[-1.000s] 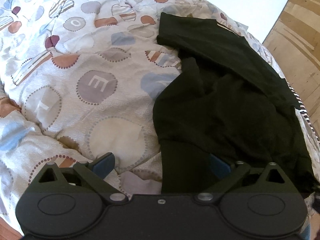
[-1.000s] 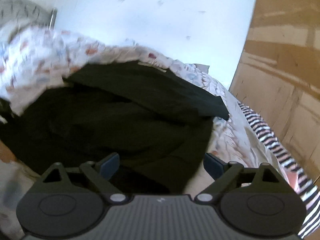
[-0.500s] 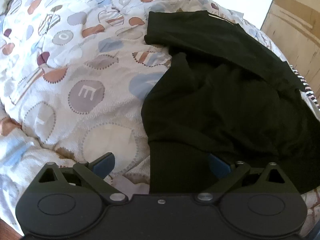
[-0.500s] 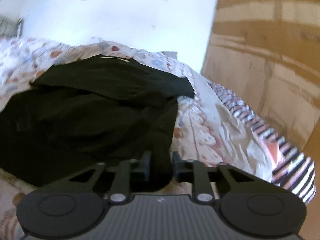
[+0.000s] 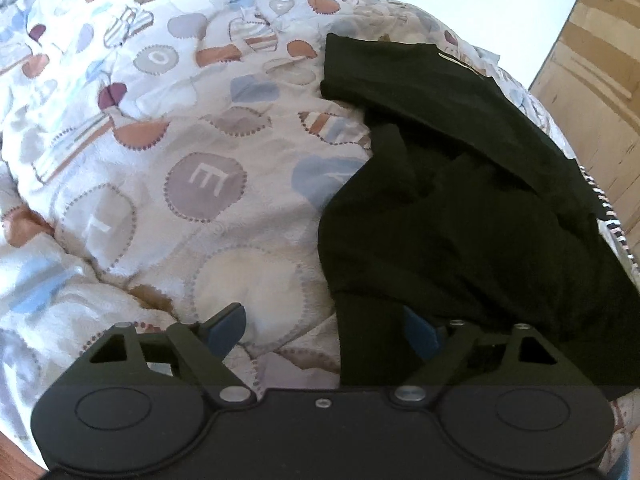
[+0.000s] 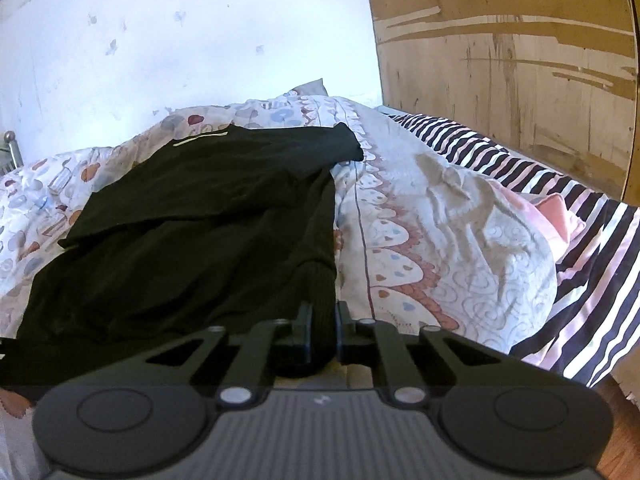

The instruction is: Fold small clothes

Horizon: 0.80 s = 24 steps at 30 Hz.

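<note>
While the right gripper (image 6: 320, 330) closes on the ribbed cuff of the black top (image 6: 192, 240), its jaws stand nearly together and the pads already pinch the dark knit between them. That cuff ends a sleeve running along the garment's right edge. The left gripper (image 5: 324, 330) is not gripping: its jaws are spread wide but closing, with the other ribbed edge of the same garment lying between the blue pads, nearer the right pad, and no pressure on the cloth visible.

Beyond both tools the top lies rumpled on a quilt (image 5: 160, 200) printed with circles and hearts. Its far part is doubled over, and a pale stripe (image 6: 200, 139) shows near the far edge. To the right of the quilt lies a striped sheet (image 6: 560, 240) with something pink on it, backed by a wooden panel (image 6: 520, 60) and a white wall (image 6: 180, 40).

The step in hand looks like taking hold of the garment's two near ends before spreading or folding it; the folding proper seems hardly begun. The next move probably calls for the left jaws to finish closing on their edge, then for both hands to lift and draw the cloth taut together, so that the bunched middle flattens instead of dragging across the soft quilt.
</note>
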Each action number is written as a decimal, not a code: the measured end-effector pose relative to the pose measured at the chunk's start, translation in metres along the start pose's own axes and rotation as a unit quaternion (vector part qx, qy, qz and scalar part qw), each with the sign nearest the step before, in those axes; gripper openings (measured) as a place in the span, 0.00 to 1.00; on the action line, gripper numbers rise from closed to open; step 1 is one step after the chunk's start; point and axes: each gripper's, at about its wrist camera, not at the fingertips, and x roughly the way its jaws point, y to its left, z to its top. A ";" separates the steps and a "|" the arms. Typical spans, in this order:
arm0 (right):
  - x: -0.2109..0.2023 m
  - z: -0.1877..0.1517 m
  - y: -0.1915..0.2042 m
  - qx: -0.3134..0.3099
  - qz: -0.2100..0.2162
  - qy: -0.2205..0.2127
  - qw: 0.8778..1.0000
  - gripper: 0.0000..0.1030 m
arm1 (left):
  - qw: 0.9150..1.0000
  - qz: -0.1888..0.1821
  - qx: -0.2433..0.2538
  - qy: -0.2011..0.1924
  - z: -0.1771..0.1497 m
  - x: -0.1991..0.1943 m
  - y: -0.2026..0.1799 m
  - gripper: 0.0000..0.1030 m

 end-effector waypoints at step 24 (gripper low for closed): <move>-0.036 0.041 -0.029 0.012 0.084 -0.036 0.996 0.08 | 0.997 -0.063 -0.026 -0.044 -0.002 -0.078 -0.053 0.06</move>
